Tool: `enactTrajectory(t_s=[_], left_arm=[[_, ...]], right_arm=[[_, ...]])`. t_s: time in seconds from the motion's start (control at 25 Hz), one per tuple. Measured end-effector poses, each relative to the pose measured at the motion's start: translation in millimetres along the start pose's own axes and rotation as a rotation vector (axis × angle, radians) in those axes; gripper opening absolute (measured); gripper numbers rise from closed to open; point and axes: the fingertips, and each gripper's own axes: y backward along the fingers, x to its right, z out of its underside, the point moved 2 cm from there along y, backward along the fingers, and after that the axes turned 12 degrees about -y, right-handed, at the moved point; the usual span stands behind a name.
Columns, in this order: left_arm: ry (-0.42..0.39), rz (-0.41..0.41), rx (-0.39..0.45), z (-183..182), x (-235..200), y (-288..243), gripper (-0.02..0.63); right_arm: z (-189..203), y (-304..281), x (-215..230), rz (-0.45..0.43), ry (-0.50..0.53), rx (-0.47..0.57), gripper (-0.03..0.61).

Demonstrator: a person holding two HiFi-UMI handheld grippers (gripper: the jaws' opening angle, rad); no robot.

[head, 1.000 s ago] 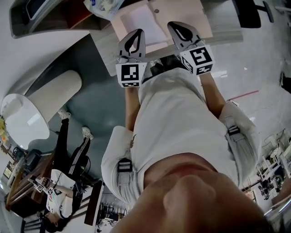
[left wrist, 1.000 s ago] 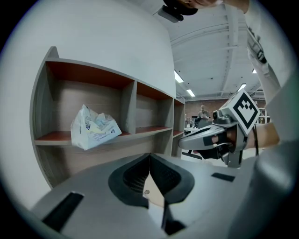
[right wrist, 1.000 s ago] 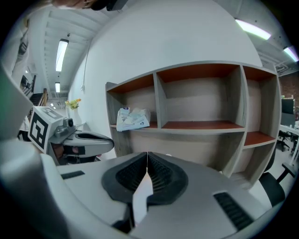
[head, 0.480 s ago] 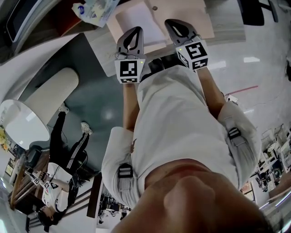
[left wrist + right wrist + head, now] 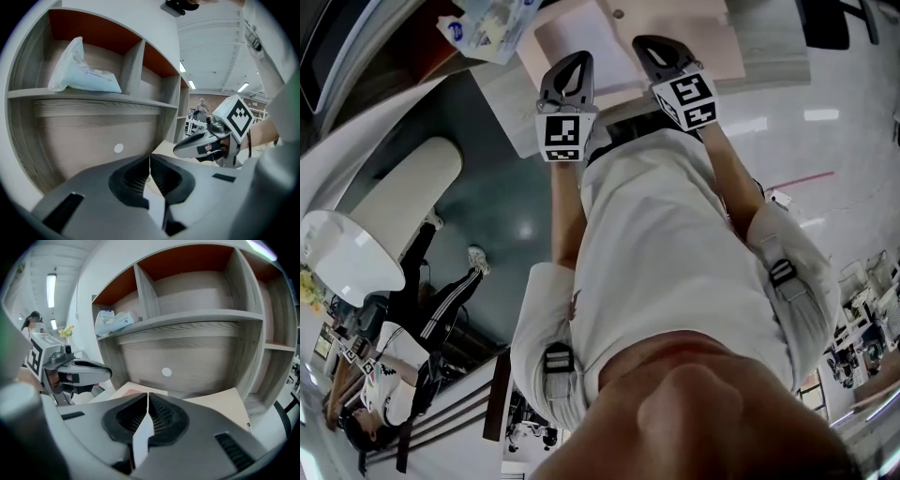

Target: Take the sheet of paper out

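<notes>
The sheet of paper (image 5: 586,33) lies on a beige folder (image 5: 698,28) on the table (image 5: 769,70). The left claw (image 5: 574,64) is over the sheet and the right claw (image 5: 649,45) is at its right edge. Both claws are pinched closed and hold nothing. Only the gripper views show the shelf (image 5: 197,317) compartments, with a plastic bag (image 5: 79,70) at far left.

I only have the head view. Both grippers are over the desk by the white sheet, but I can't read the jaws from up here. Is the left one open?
Observer: No. In its own view the left gripper has its jaws closed, tip against tip.
Operator: And the right?
Observer: The right gripper is closed the same way, with its tips meeting.
Operator: I can see a bag near the top edge. Where does it sit?
Observer: The plastic bag lies on the shelf above the desk, in the leftmost compartment, which has a red-brown back.
</notes>
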Motion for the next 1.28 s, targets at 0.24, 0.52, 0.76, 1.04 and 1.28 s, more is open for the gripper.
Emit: enactTrajectory(t_s=[0.24,0.52,0.76,1.04,1.28], left_arm=[[0.008,0.024,-0.038,19.6,1.2,-13.9,0.023],[0.034,0.043,-0.077,37.3,5.5,-24.3,0.023],[0.043,0.049,-0.103,48.6,4.9,-34.6,0.023],[0.061,0.057,-0.129,71.2,2.4,-46.0,0.023],[0.068,0.063,-0.142,76.1,4.5,-56.0,0.023]], right_arm=[[19.1,-19.6,13.5,0.01,0.005,-0.05,0.023],[36.3,-39.1,24.7,0.009,0.001,-0.106,0.023],[45.9,-54.8,32.7,-0.002,0.003,-0.139,0.023],[67.8,-79.0,36.2,-0.022,-0.003,-0.19,0.023],[79.8,-92.5,38.3,-0.045,-0.008,-0.217,0.023]])
